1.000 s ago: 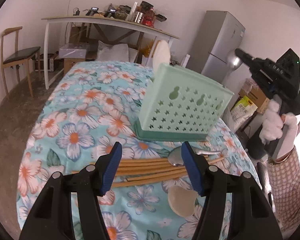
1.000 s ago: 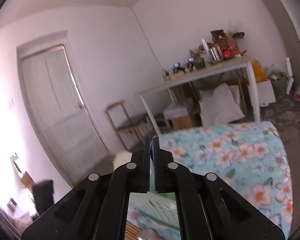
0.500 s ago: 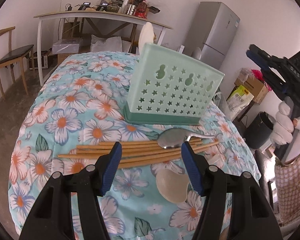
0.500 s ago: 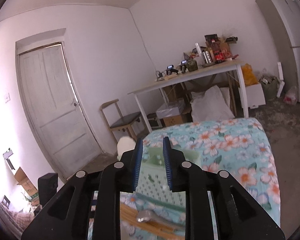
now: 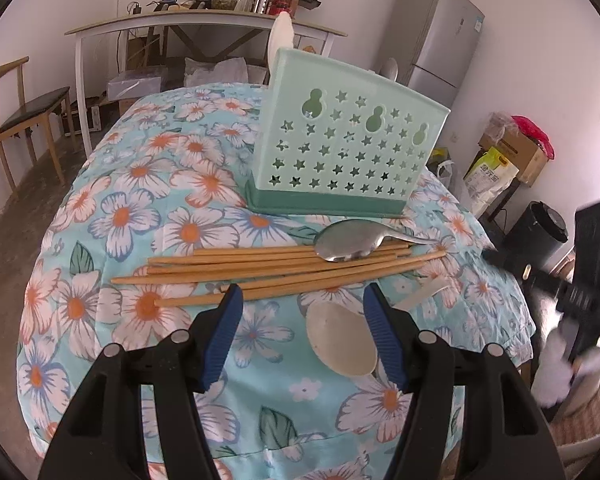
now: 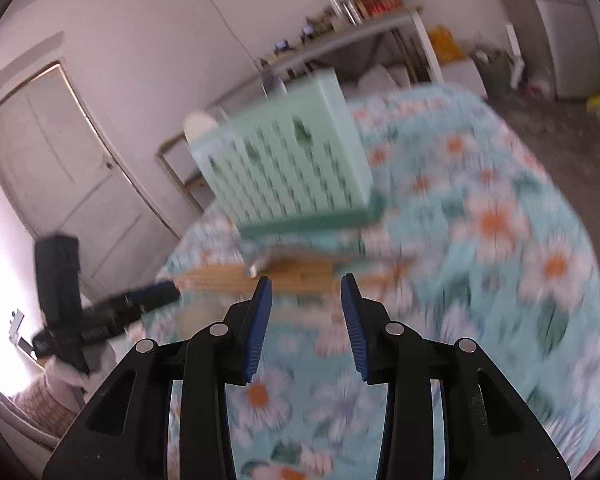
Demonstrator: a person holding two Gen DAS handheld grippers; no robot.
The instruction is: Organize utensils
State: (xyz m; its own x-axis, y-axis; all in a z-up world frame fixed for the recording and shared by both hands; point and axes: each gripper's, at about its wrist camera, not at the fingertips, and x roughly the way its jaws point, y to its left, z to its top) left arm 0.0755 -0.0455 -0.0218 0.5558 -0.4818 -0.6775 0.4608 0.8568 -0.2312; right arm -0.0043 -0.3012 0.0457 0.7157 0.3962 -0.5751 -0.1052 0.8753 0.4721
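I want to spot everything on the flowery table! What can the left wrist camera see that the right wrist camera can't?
Only the left wrist view shows the white ceramic spoon lying apart, in front of the chopsticks, and clearly shows the metal spoon resting on them; the fridge and the chair show up too.

Only the right wrist view shows the door. It is blurry.

Both show the green utensil holder with a white spoon standing in it, the wooden chopsticks and the flowered tablecloth. Each also shows the other gripper. Both sets of jaws are empty; the right ones are opening.
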